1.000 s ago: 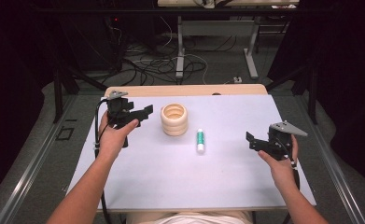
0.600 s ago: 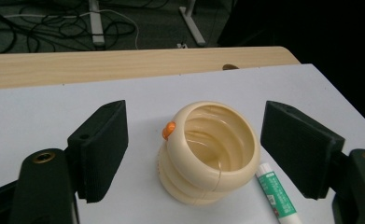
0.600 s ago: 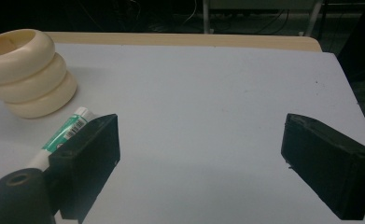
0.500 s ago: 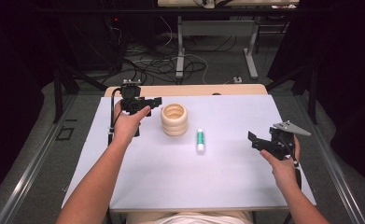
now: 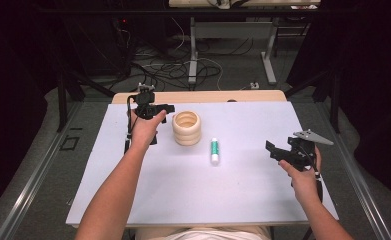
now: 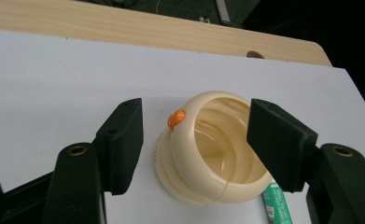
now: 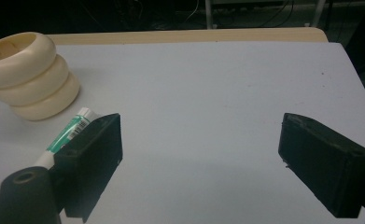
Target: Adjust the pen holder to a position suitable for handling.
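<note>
A cream ribbed ring-shaped holder [image 5: 186,128] stands upright on the white table [image 5: 243,200]; a small orange knob [image 6: 176,118] sits on its rim. My left gripper [image 5: 165,108] hovers just left of the holder, open, its jaws framing the holder [image 6: 215,147] from above without touching it. A green and white tube [image 5: 214,150] lies flat to the right of the holder. My right gripper [image 5: 273,149] is held open over the right part of the table, nothing between its jaws. The tube [image 7: 70,132] lies beyond its left jaw, next to the holder [image 7: 28,77].
A wooden strip [image 5: 203,96] runs along the table's far edge. Cables [image 5: 183,65] and table legs lie on the floor beyond it. Wide bare white surface spreads in front of the holder and tube.
My left gripper has moved away from me and rightward, closing in on the cream holder. The right gripper has barely shifted.
</note>
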A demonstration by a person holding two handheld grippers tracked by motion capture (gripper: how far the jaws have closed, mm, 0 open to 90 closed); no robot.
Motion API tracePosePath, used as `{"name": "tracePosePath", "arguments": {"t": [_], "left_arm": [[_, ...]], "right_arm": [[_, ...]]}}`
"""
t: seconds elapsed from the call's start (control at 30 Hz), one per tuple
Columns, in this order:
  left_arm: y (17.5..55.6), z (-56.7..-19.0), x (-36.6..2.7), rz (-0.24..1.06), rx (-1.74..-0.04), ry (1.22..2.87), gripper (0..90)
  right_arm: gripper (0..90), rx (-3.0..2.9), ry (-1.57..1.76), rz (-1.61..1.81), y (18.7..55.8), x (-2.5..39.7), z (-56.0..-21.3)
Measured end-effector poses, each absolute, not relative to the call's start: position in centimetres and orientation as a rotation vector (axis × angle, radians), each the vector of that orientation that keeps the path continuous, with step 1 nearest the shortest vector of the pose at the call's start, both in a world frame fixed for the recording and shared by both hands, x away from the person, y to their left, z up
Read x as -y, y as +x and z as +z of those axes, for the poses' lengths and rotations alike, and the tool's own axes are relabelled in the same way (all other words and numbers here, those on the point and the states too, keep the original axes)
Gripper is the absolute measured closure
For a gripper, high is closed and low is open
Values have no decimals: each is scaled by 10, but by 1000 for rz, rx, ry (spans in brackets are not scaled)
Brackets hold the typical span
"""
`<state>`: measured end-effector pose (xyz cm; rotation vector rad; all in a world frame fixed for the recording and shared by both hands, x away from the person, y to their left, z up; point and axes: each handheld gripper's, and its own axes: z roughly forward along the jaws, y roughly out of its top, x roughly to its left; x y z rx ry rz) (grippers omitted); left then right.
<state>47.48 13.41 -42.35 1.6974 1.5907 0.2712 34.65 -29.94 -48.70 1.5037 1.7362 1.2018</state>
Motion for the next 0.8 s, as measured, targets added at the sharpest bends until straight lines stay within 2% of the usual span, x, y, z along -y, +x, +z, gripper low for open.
{"name": "tracePosePath", "arguments": {"t": [0.4, 0.8], "left_arm": [[485, -434, -137, 67, -1738, 1655, 368], [491, -448, -136, -36, -1809, 1617, 396]], "right_arm": [[139, -1741, 1512, 1210, 347, 299, -489], [142, -1746, 1526, 1217, 348, 298, -490]]}}
